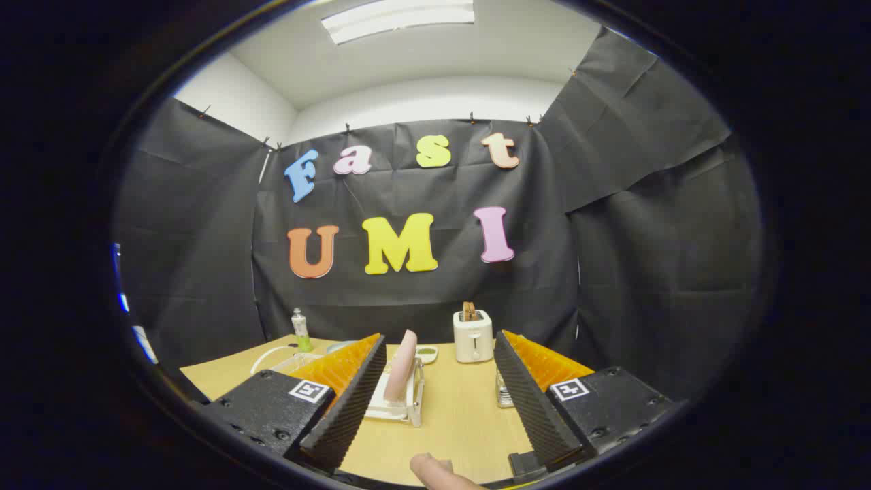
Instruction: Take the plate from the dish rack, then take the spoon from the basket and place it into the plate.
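Note:
A pink plate (401, 366) stands on edge in a white dish rack (397, 403) on the wooden table, just ahead of my left finger (348, 401). My gripper (439, 340) is open, its two black ribbed fingers spread wide, with nothing between them but bare tabletop. Part of a small basket (504, 395) peeks out beside my right finger (527, 401); I cannot make out the spoon. A fingertip of the person's hand (435, 471) shows between the finger bases.
A white toaster (472, 335) with toast in it stands at the back of the table (456, 422). A small green dish (426, 352) sits left of the toaster. A small bottle (300, 331) and a white-rimmed object (272, 357) are at the far left.

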A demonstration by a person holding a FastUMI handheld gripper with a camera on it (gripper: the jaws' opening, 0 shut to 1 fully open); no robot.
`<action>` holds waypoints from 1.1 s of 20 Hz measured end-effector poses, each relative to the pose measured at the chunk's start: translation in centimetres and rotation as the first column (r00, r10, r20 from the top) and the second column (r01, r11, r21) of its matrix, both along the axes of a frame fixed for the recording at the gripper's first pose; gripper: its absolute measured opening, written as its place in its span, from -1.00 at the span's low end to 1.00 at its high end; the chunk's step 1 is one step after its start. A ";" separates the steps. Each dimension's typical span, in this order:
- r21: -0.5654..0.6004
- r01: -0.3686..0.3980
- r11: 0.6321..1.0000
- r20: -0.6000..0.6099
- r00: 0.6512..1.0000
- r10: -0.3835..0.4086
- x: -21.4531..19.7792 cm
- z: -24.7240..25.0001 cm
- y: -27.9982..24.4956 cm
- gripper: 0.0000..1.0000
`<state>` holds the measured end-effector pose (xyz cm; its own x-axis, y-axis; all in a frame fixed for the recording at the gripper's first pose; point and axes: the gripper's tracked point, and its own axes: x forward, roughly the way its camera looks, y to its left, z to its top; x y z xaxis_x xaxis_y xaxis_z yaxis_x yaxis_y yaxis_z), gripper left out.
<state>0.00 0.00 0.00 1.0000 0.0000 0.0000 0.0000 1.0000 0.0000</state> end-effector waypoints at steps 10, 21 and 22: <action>-0.040 0.005 0.999 -0.005 1.000 -0.005 0.2 -1.1 -0.4 1.00; -0.044 -0.006 0.999 -0.025 1.000 0.005 0.6 -0.5 -1.1 1.00; -0.046 -0.015 0.999 -0.035 0.999 0.014 0.8 -0.2 -0.8 1.00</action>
